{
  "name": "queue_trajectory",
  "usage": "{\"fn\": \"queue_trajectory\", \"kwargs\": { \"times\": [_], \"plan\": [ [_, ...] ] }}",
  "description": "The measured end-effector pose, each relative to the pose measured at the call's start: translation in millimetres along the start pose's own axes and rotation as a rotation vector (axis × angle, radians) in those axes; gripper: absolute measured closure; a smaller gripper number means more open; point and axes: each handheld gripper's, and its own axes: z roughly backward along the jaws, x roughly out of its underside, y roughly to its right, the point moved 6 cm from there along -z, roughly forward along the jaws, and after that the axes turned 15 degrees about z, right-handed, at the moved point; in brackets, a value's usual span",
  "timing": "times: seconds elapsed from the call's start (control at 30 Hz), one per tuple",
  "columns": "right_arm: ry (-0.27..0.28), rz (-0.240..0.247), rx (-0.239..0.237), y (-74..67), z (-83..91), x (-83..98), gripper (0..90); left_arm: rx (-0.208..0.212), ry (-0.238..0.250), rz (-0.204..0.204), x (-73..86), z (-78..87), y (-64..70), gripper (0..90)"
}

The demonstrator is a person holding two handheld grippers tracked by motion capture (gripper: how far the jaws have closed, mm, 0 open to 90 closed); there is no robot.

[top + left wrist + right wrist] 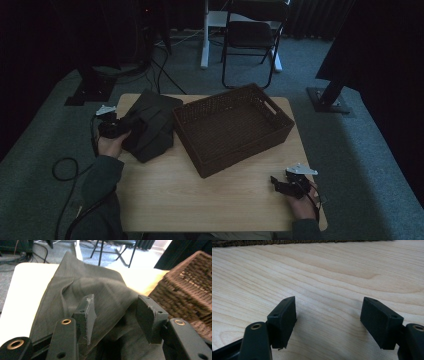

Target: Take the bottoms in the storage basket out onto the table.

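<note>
Jaws on our left gripper (113,315) stand wide apart, poised over a fold of the dark cloth (150,125) without pinching it. Our right gripper (329,322) is wide too, holding nothing above the bare wooden table (200,200). The cloth lies crumpled at the table's far left, just beside the wicker basket (232,127). We judge a shallow bite could catch a single thin layer, letting the bundle unfold or snag on the basket wall when lifted.

No legible text, label, brand, number or sign appears on the dark grey folded cloth (150,125), the brown woven wicker basket (232,127) or the pale wooden table (200,195).
</note>
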Motion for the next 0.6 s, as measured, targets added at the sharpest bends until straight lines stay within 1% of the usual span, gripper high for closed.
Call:
{"fn": "queue_trajectory", "kwargs": {
  "times": [0.1, 0.23, 0.33, 0.43, 0.53, 0.6],
  "plan": [
    [0.0, 0.001, 0.0, 0.0, 0.0, 0.0, 28.5, 0.012, 0.02, -0.01, -4.9, 6.9, 4.4, 49.9],
    [0.0, 0.0, 0.0, 0.0, 0.0, 0.0, 28.5, 0.032, 0.044, -0.009, -9.8, 14.1, 8.7, 49.5],
    [0.0, 0.001, 0.0, 0.1, 0.0, 0.0, 28.5, 0.04, 0.052, -0.011, -12.4, 18.5, 10.6, 49.5],
    [0.0, 0.0, 0.0, 0.0, 0.0, 0.0, 28.5, 0.059, 0.061, -0.006, -14.1, 22.7, 13.8, 49.4],
    [0.0, 0.0, 0.0, 0.1, 0.0, 0.0, 28.5, 0.077, 0.068, -0.02, -14.5, 27.3, 18.8, 49.6],
    [0.0, 0.0, 0.0, 0.1, 0.0, 0.0, 28.5, 0.081, 0.068, -0.026, -14.5, 28.1, 20.0, 49.8]
  ]
}}
